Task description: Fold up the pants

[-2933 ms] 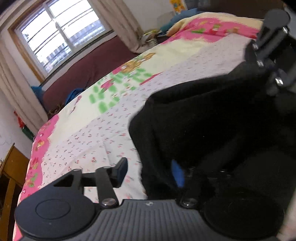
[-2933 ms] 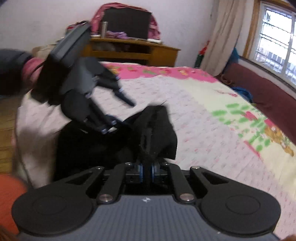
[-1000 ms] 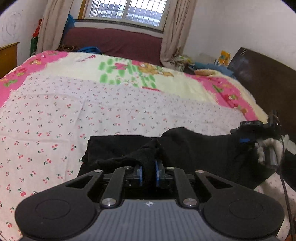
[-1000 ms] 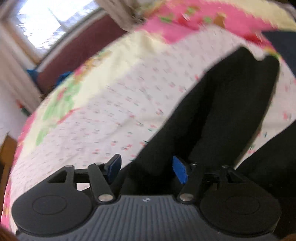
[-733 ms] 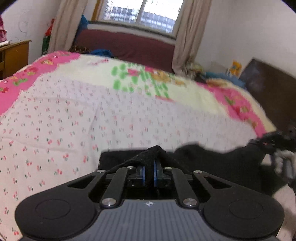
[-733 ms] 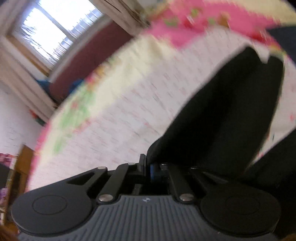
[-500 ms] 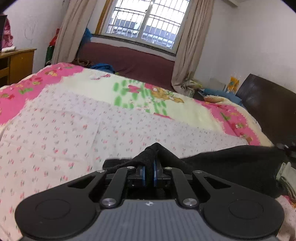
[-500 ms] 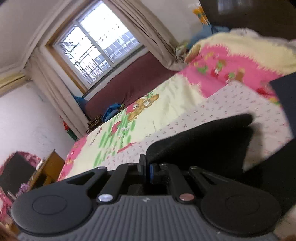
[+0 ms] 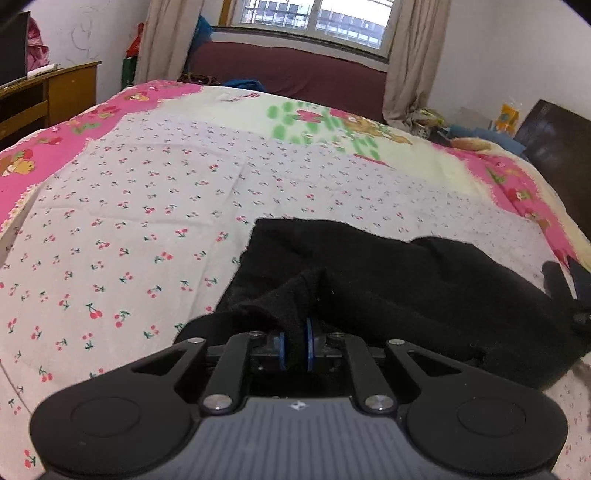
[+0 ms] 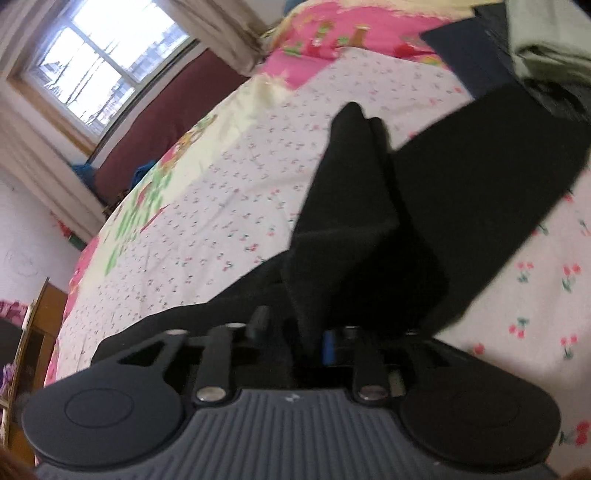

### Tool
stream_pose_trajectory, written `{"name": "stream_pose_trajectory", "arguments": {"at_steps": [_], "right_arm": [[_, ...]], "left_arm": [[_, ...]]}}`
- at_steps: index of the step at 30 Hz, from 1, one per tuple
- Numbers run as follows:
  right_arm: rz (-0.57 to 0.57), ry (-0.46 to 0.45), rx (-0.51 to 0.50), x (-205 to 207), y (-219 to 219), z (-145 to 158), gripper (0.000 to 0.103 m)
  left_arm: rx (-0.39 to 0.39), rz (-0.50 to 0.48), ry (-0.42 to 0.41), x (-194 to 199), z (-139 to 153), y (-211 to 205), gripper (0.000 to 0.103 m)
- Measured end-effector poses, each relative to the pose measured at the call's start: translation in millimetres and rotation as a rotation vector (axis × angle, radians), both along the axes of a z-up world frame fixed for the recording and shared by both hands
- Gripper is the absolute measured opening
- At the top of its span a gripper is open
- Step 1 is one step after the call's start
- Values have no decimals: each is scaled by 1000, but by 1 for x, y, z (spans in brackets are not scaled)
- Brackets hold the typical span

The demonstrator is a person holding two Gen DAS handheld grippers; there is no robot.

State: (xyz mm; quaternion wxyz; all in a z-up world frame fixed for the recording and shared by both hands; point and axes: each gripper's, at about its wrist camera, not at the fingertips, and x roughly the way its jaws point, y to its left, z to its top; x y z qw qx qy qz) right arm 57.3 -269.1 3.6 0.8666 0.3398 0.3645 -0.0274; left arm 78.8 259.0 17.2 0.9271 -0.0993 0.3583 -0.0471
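Left gripper [image 9: 294, 343] pinched tight on a raised fold of the black knit pants [image 9: 388, 280]. Right gripper [image 10: 295, 338] jaws just opening, parted, a fold of cloth between them, not pressed. Pants spread dark across the white cherry-print bedsheet [image 9: 129, 221], over a pink and yellow cartoon blanket [image 9: 321, 122]. Barred window [image 9: 314, 18], beige curtains, maroon bench beyond; wooden desk [image 9: 48, 92] at left. Both grippers angled down toward the bed.

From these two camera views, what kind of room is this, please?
Most likely a home bedroom. A large bed with a cherry-print and cartoon quilt fills the view, a curtained window lets in daylight behind it, and a wooden desk stands by the wall.
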Motion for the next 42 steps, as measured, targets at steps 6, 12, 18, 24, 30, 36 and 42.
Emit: {"name": "stream_pose_trajectory", "arguments": {"at_steps": [6, 12, 18, 24, 30, 36, 42], "right_arm": [[65, 77, -38, 17, 15, -1, 64], [65, 70, -425, -30, 37, 45, 65], [457, -124, -403, 15, 150, 86, 65], [828, -152, -441, 106, 282, 66, 65], [899, -59, -473, 174, 319, 46, 65], [1203, -57, -287, 185, 388, 49, 70], [1416, 121, -293, 194, 457, -4, 74]], "left_arm": [[-13, -31, 28, 5, -6, -5, 48], [11, -16, 34, -14, -14, 8, 54], [17, 0, -31, -21, -8, 9, 54], [43, -103, 1, -38, -14, 10, 54], [-36, -93, 15, -45, -23, 28, 53], [-105, -76, -73, -36, -12, 39, 53], [-130, -84, -72, -43, -24, 39, 53]]}}
